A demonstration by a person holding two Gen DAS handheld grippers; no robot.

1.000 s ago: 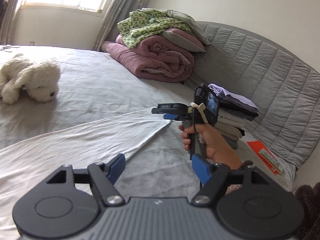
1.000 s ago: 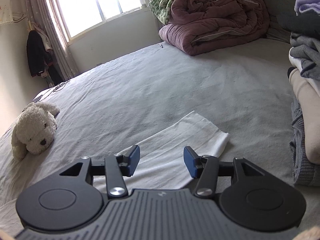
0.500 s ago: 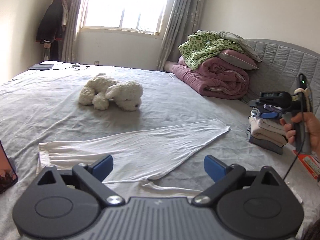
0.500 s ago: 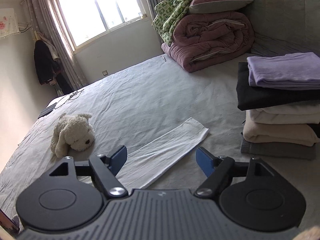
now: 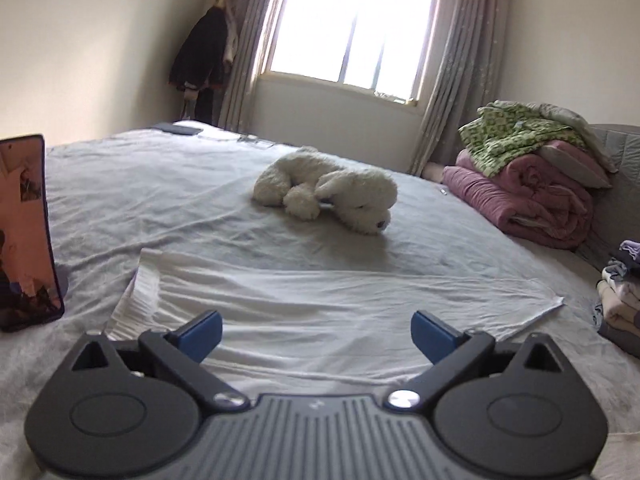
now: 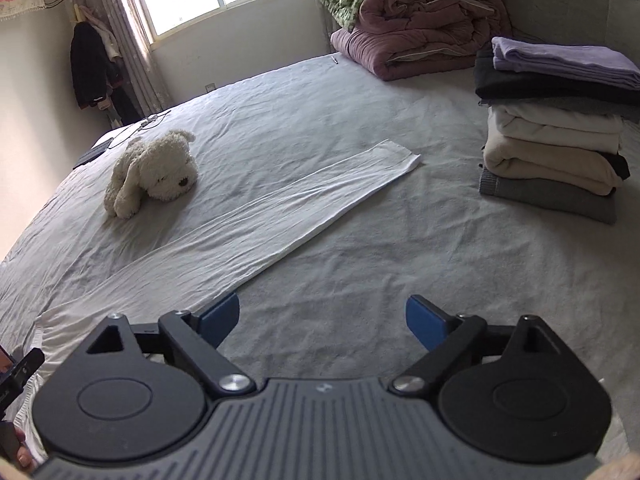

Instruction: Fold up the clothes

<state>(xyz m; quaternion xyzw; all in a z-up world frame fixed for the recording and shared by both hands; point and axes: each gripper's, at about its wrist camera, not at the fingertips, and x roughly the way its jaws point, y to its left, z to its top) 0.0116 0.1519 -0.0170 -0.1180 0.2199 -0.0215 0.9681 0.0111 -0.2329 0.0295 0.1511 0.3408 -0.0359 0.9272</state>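
Left wrist view: the left gripper (image 5: 316, 334) hangs over the near edge of the white garment (image 5: 320, 300), its blue pads spread wide with nothing pinched between them. The garment lies flat and long across the grey bed (image 5: 140, 184) — gathered waistband toward the phone (image 5: 26, 232), far end toward the folded stack (image 5: 620, 292). A plush dog (image 5: 332, 192) lies beyond it. From the right wrist, the right gripper (image 6: 322, 322) has just been opening (now wide, holding nothing) above bare sheet just beside the garment's edge, the stack of folded clothes (image 6: 556, 132) well apart to the right.
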